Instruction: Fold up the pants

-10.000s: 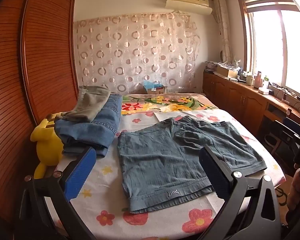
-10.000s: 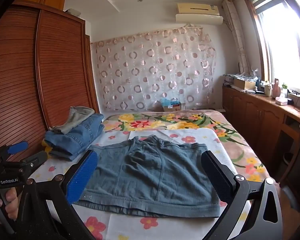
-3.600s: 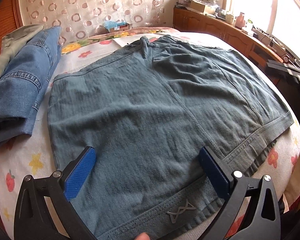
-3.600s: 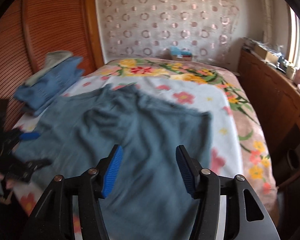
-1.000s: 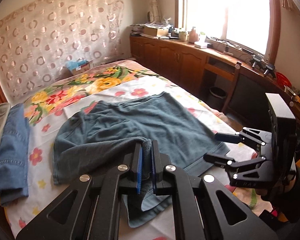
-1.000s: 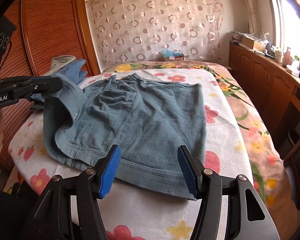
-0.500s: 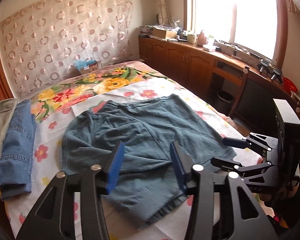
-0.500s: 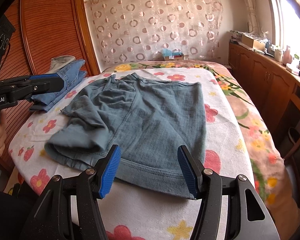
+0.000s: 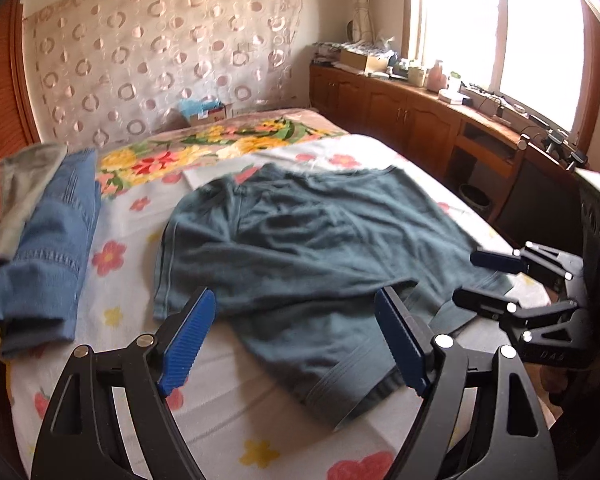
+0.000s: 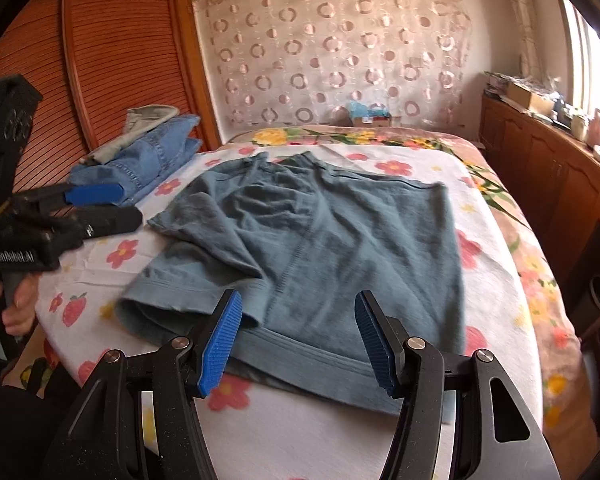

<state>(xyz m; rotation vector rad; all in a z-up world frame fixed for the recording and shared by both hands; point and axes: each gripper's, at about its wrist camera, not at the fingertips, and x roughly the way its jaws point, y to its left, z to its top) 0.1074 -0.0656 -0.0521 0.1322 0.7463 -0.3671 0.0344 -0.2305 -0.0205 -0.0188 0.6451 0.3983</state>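
Shorts [image 9: 312, 248] of teal denim lie half-folded on the floral bedsheet [image 9: 228, 412], just ahead of both grippers. Left gripper [image 9: 296, 344] has just been opening and stands wide, nothing between its jaws. Right gripper [image 10: 300, 340] hovers part-open and empty over the waistband [image 10: 300, 350].

White lettering reading "GenRobot.AI" is seen on the black body of the left gripper [image 10: 100, 210] in the right wrist view. No other text can be made out.

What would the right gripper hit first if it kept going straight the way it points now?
Probably the waistband edge of the grey-blue shorts on the bed; the right gripper hangs open just before it, though depth is uncertain.
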